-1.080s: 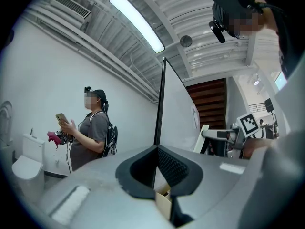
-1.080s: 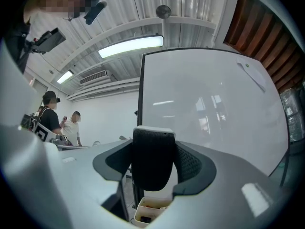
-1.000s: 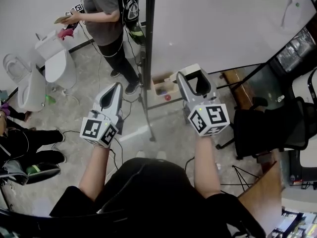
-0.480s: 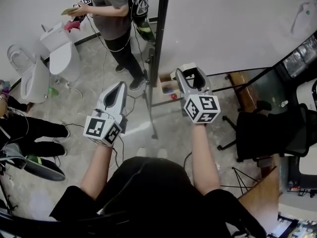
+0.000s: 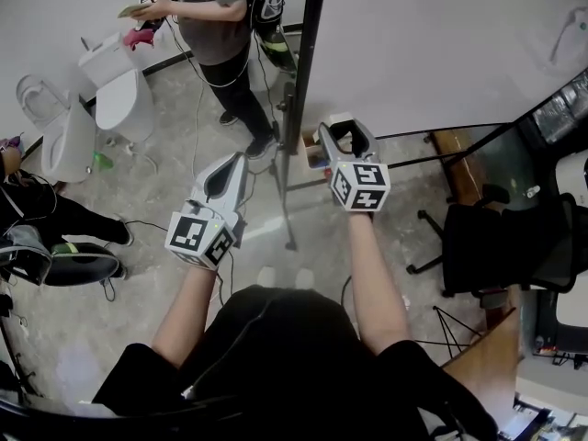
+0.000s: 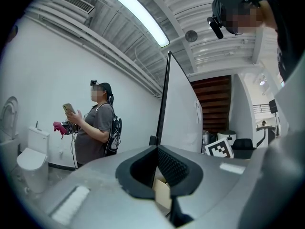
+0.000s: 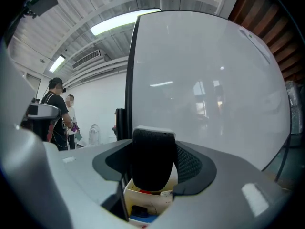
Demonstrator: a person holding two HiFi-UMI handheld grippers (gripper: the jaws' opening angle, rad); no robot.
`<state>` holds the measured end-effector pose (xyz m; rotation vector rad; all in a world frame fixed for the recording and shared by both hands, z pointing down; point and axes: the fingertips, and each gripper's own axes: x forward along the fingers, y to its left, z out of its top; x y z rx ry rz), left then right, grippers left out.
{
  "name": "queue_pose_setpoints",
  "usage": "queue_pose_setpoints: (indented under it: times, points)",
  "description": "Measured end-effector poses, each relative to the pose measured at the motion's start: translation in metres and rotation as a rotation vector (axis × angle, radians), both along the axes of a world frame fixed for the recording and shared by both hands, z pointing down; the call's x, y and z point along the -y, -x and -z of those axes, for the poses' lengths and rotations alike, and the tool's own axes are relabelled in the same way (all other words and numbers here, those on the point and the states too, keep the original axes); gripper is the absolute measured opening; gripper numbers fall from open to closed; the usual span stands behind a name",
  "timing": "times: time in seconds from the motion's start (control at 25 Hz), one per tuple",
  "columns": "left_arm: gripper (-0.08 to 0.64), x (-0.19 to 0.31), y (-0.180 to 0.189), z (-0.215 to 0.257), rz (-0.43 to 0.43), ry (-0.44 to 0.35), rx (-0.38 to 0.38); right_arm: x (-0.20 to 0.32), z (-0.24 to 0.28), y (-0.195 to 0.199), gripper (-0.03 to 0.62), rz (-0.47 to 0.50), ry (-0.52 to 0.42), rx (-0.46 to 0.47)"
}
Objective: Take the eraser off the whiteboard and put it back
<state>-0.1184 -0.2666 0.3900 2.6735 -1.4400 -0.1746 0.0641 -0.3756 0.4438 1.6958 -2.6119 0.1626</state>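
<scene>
Right gripper (image 5: 343, 130) lowered; eraser (image 7: 152, 160) black, white-backed.

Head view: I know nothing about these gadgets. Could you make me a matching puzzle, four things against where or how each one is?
Things:
1. eraser
2. left gripper
3. whiteboard
4. office chair

Places or states:
A. white, upright, ahead of the person
B. black, on the floor at the right
C. jaws together, nothing held
D. gripped between the right gripper's jaws

Pairs: 1-D, 2-C, 3-A, 4-B
</scene>
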Motion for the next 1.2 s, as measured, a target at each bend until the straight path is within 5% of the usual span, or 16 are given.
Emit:
queue_pose_setpoints:
  times: [0.48,1.2]
  points:
    - [0.005,-0.002,-0.030,-0.023,-0.063,0.049,0.015,0.016,-0.031,0.014,0.272,-0.020,0.079,-0.051]
    - [0.005,-0.002,-0.026,-0.028,-0.061,0.065,0.016,0.027,-0.067,0.031,0.276,-0.037,0.221,-0.203]
